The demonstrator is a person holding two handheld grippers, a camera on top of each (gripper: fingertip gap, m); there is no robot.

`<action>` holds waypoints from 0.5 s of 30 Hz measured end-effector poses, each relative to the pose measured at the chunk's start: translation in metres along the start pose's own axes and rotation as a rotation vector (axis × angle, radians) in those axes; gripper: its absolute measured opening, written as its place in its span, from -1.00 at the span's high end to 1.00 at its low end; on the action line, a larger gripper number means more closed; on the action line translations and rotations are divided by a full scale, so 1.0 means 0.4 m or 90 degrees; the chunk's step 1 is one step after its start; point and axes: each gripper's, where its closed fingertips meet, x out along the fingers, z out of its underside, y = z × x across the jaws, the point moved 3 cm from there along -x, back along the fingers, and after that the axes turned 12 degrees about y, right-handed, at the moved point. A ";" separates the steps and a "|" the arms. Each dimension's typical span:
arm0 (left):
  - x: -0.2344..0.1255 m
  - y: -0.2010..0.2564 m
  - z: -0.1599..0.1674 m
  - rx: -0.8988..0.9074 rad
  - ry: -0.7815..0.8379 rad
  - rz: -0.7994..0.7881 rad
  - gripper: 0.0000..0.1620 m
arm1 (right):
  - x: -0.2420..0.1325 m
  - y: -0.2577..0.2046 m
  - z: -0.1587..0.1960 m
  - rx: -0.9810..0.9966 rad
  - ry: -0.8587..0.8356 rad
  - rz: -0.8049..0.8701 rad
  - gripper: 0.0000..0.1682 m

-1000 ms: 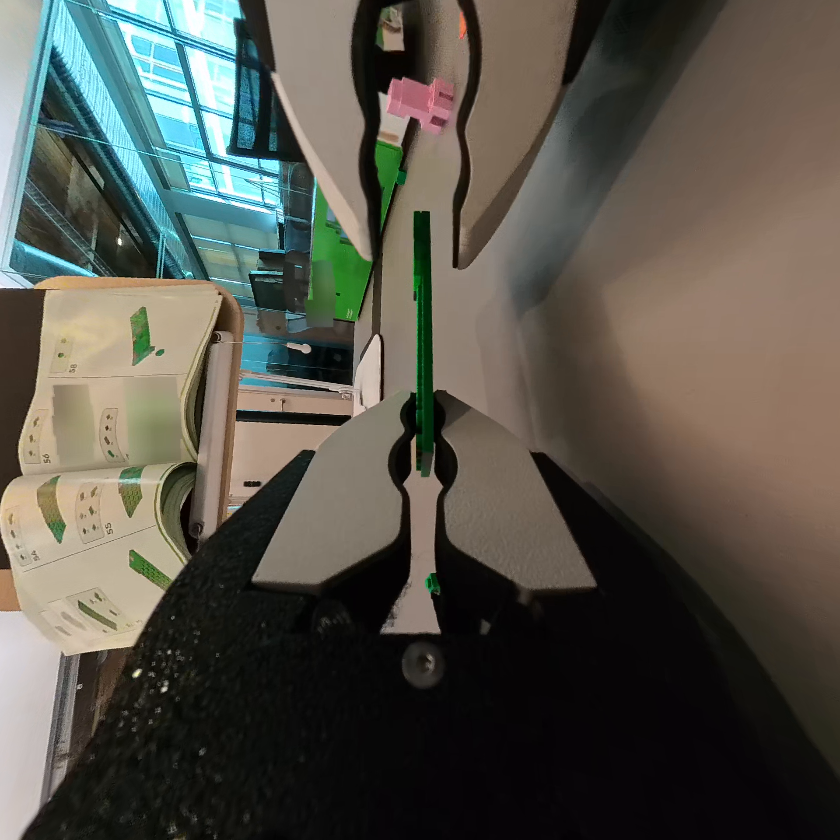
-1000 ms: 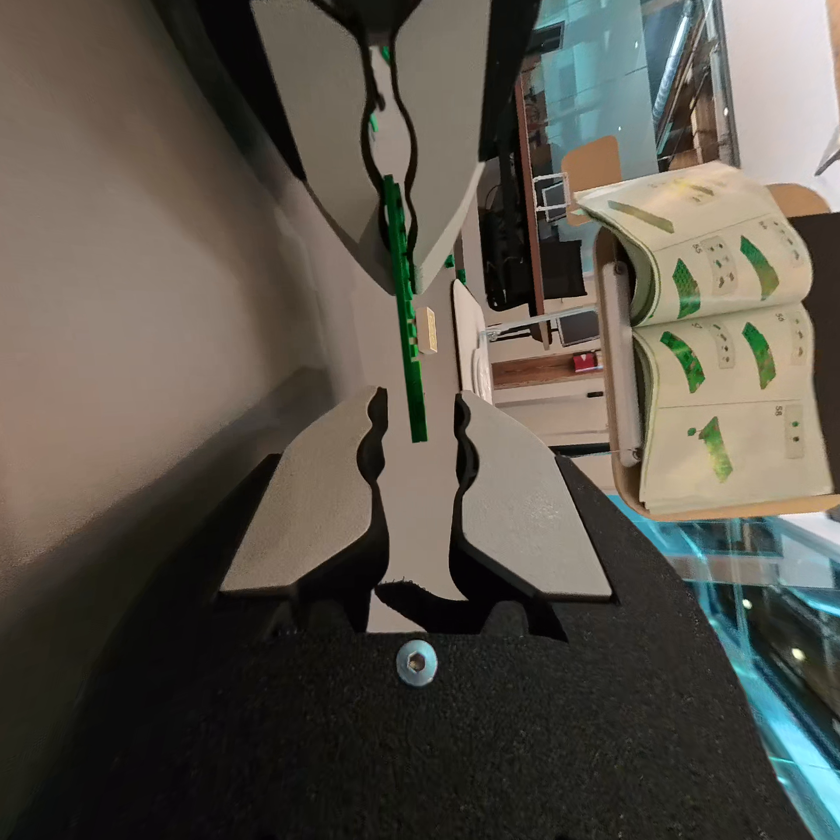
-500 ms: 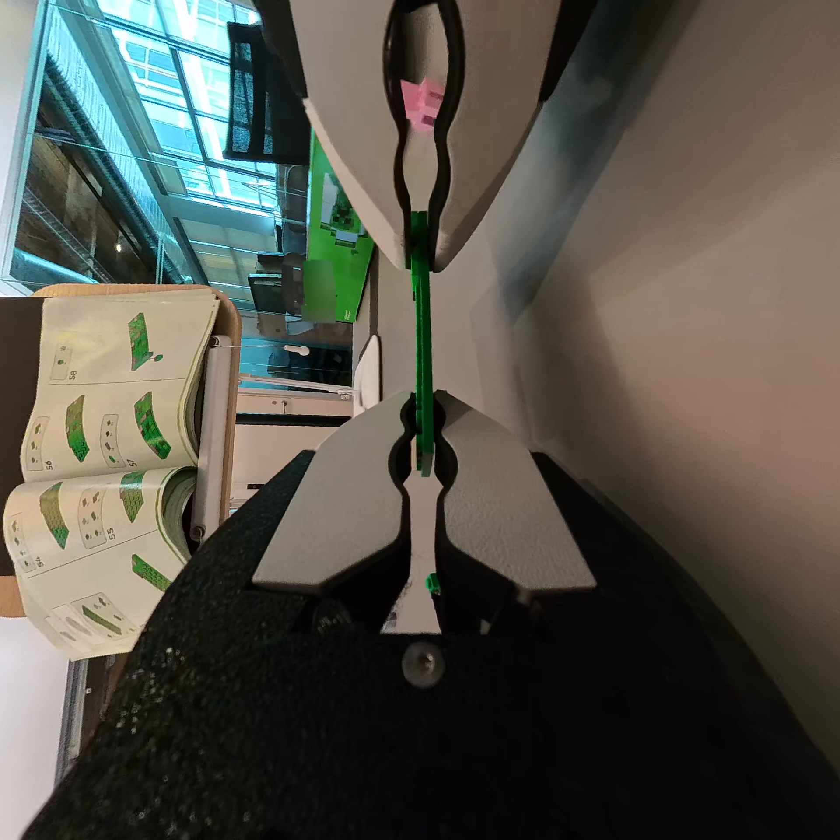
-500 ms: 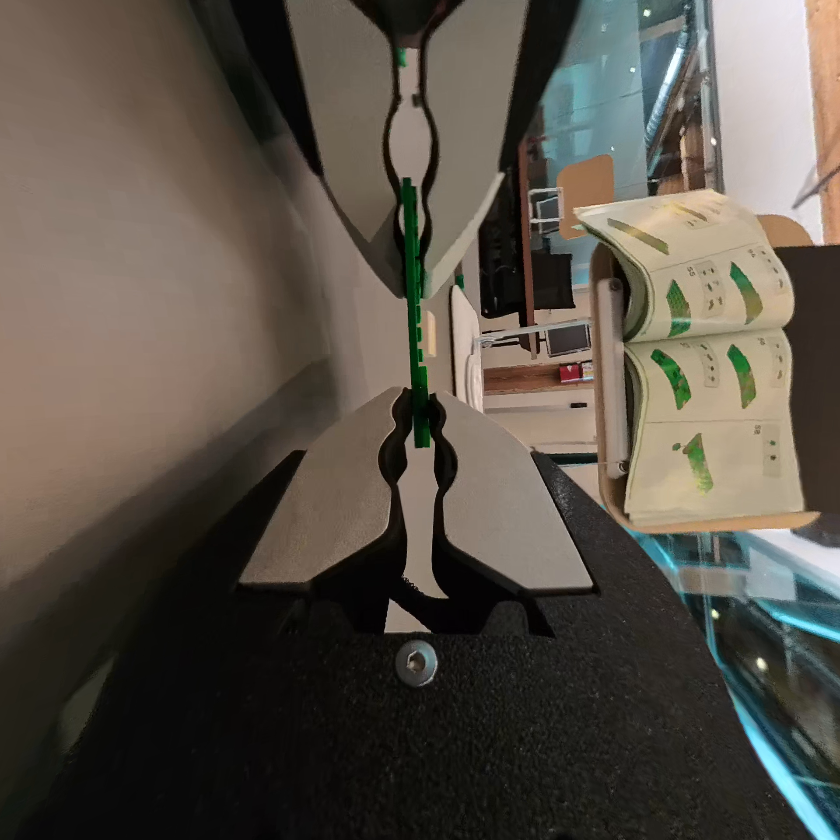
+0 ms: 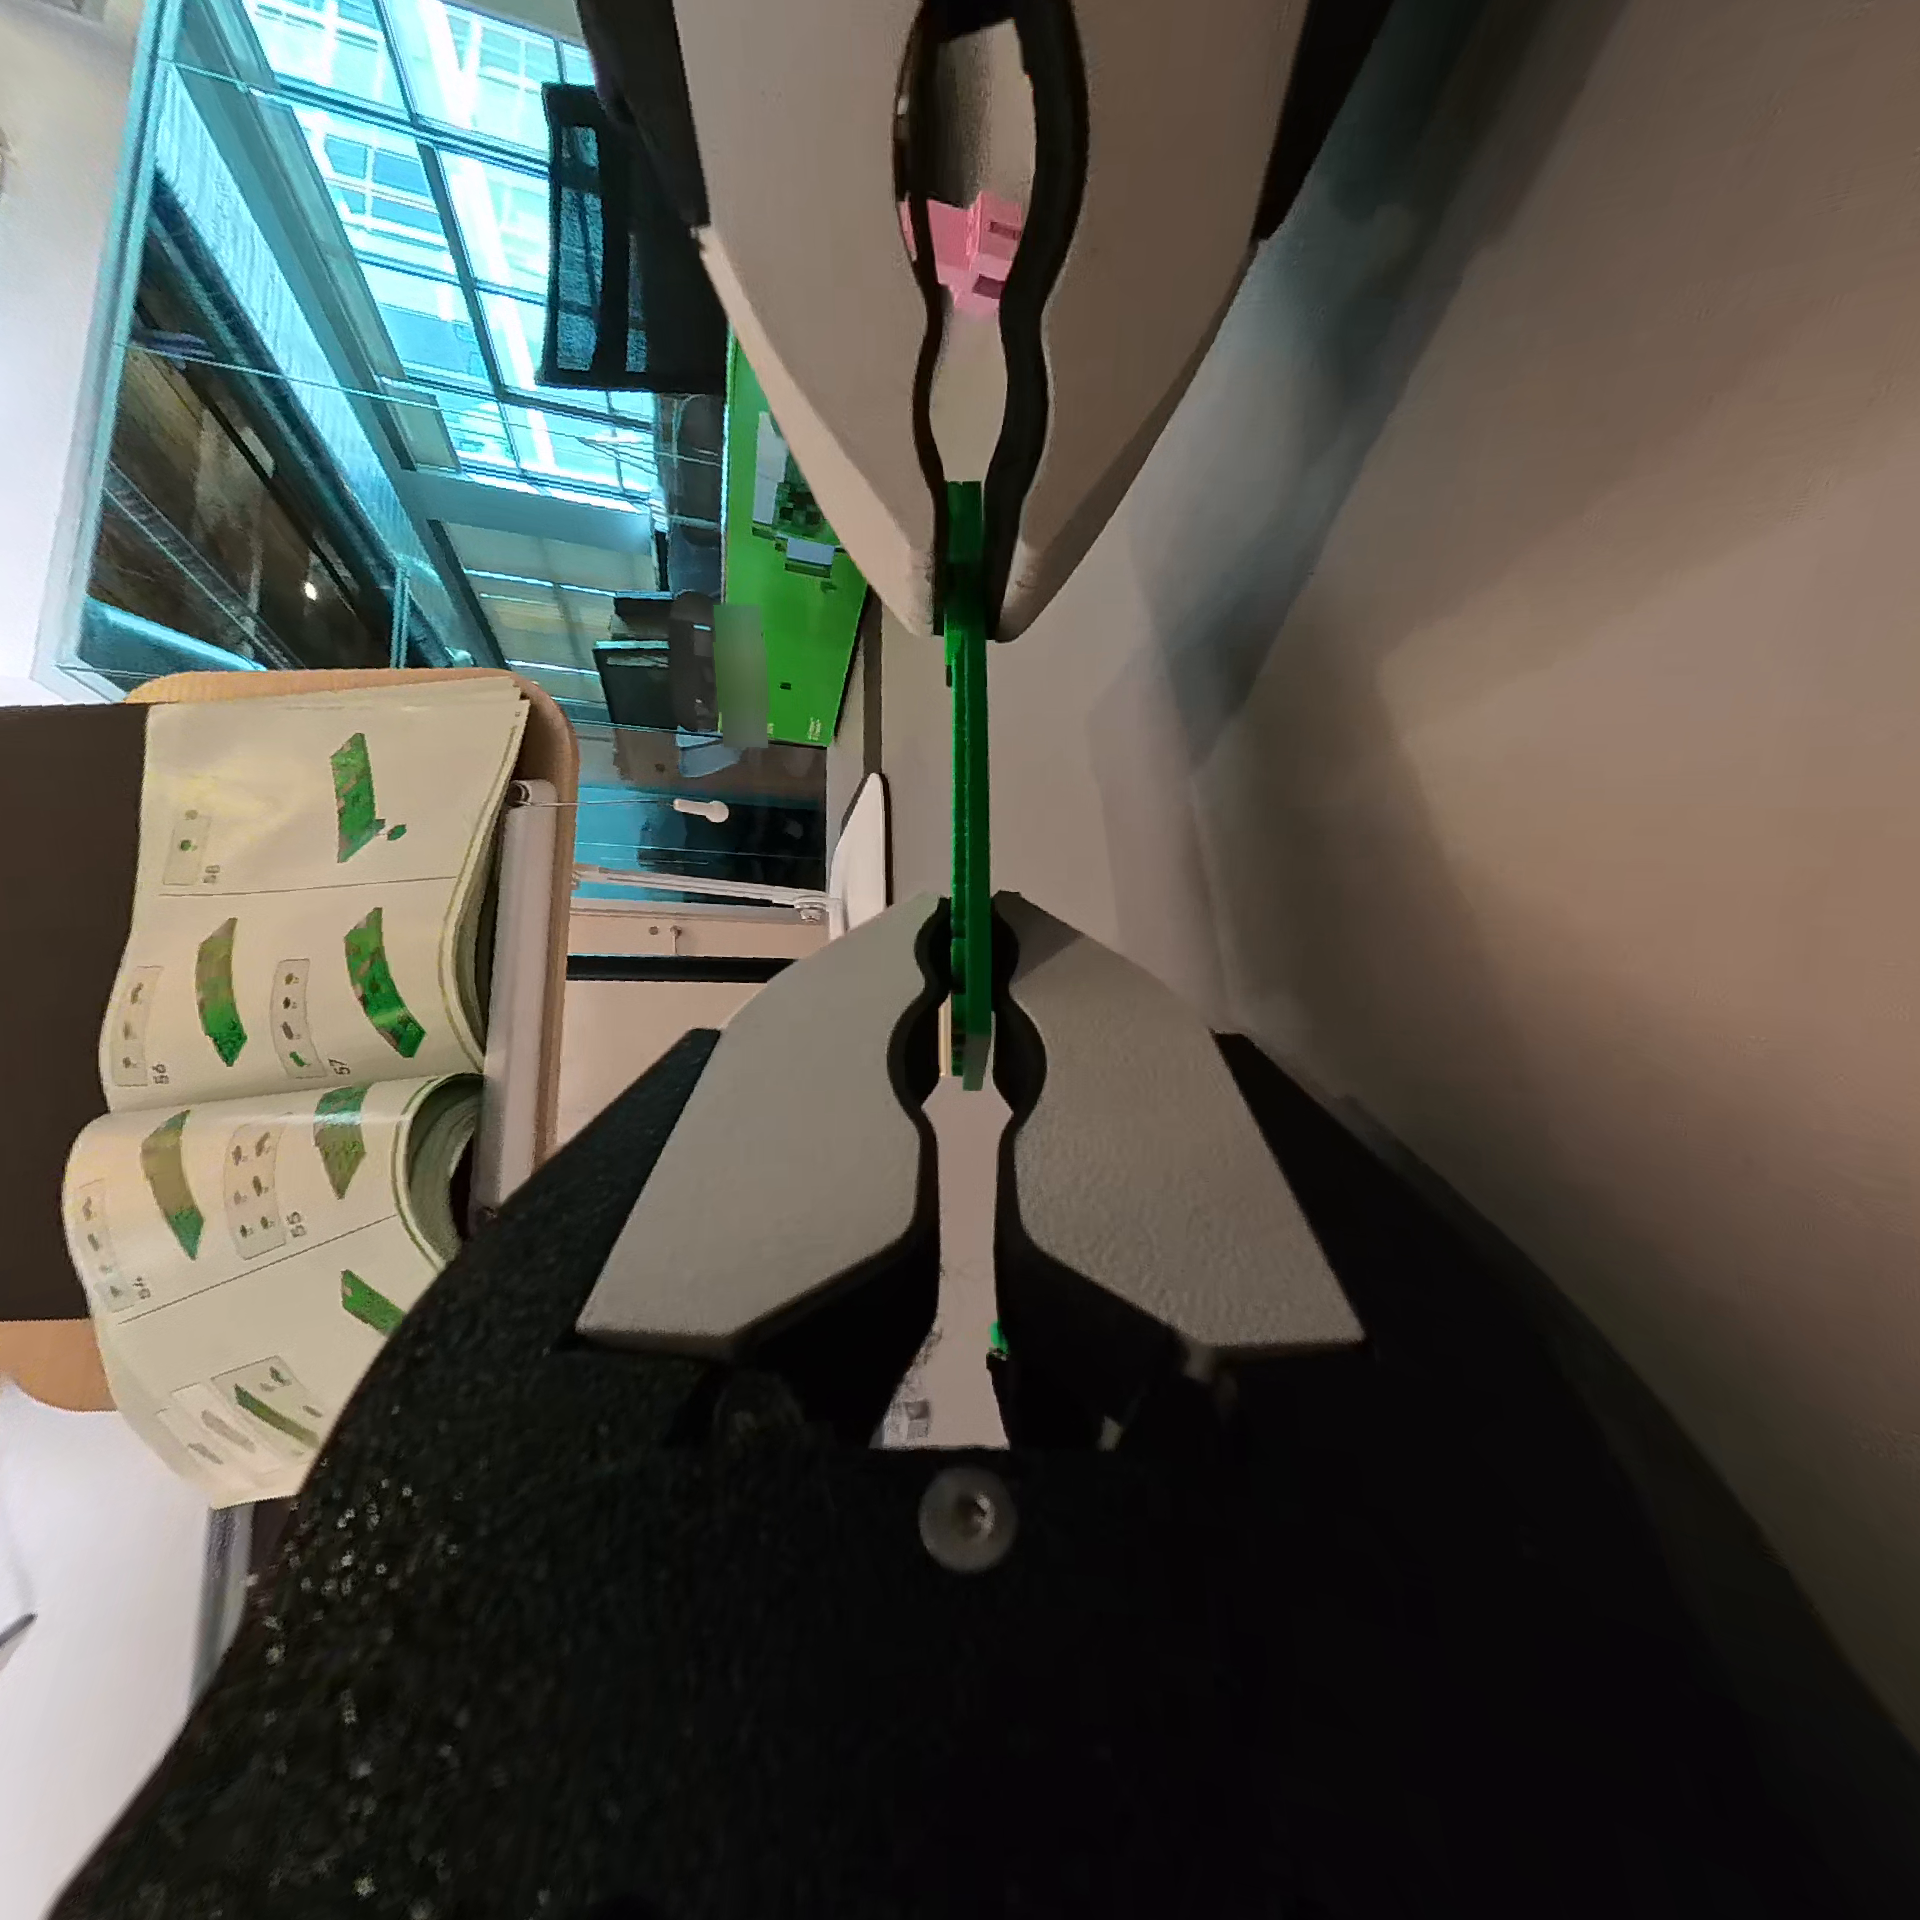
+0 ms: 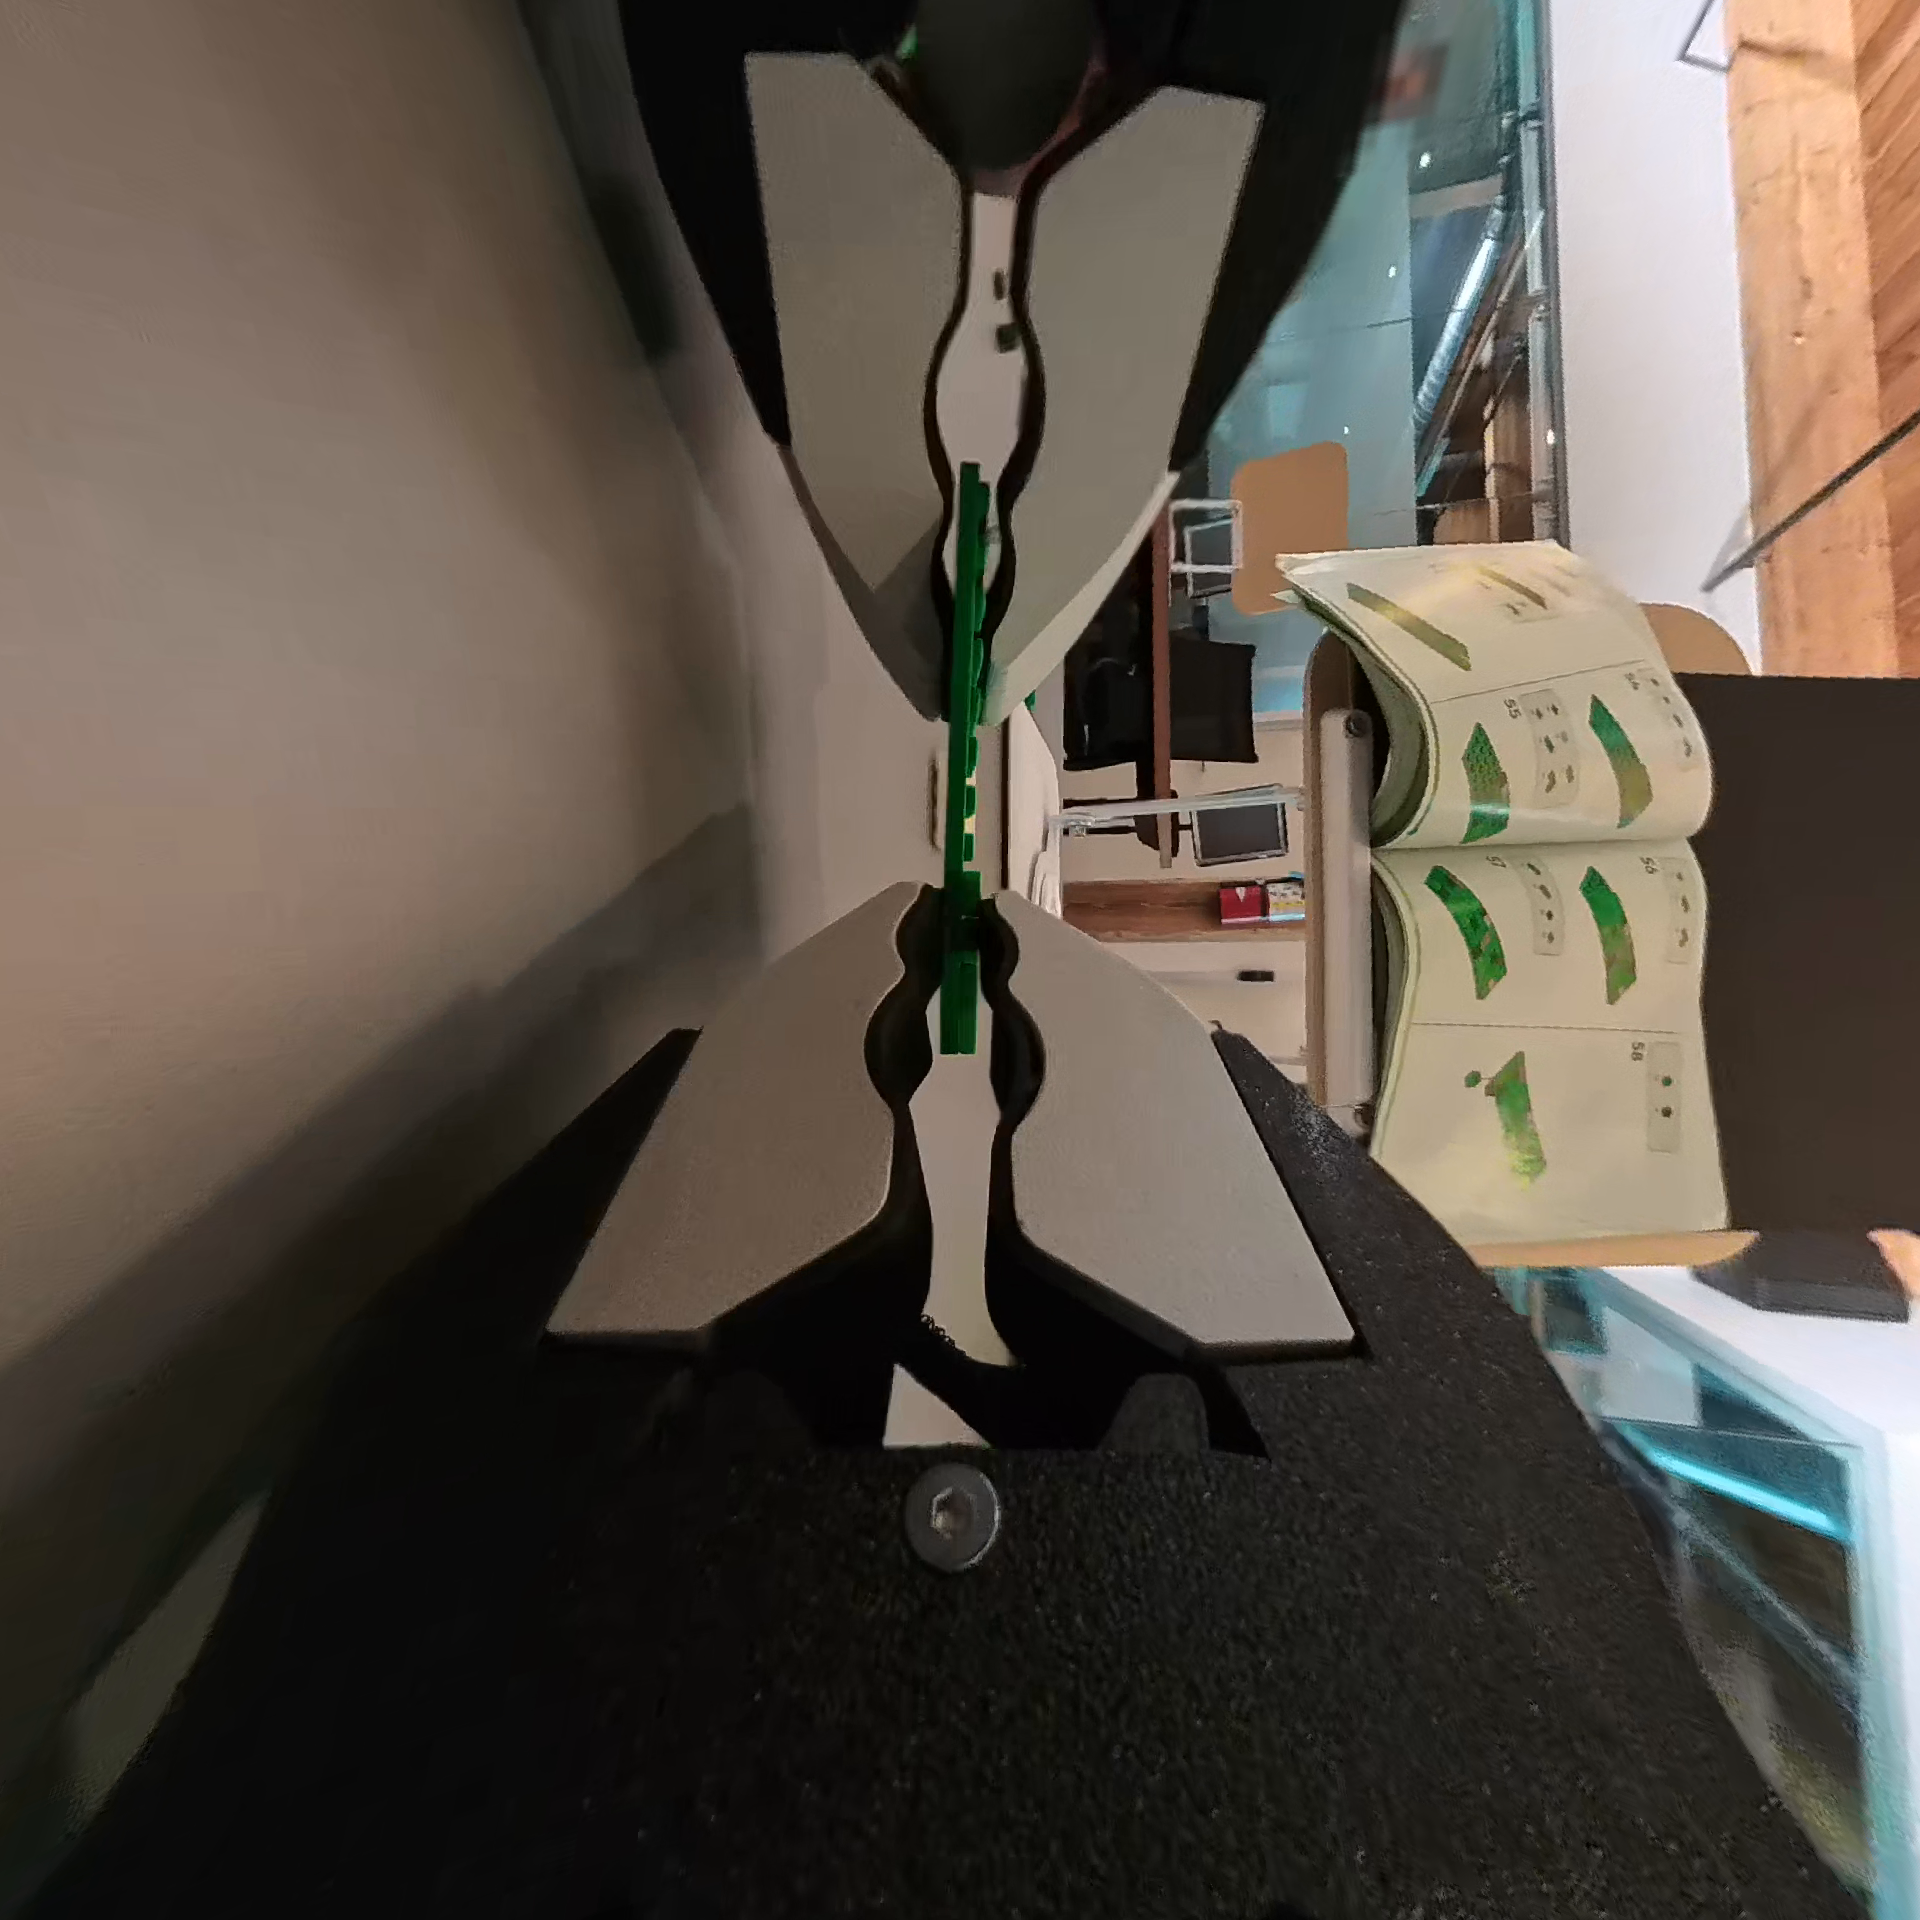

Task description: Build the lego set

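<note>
both grippers now pinch the green lego plate

a second ago the right gripper (image 6: 961, 914) stood spread around the green lego plate (image 5: 968, 790); now it is pressed onto one end, the left gripper (image 5: 971, 914) clamping the other, so the plate spans between them, braced for pressing or re-gripping; containers: none visible; an instruction booklet (image 5: 301, 997) stands beside.
</note>
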 end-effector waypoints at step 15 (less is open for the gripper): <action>-0.026 -0.041 -0.051 0.153 0.061 -0.115 0.95 | -0.061 0.041 -0.007 0.547 0.243 -0.103 0.20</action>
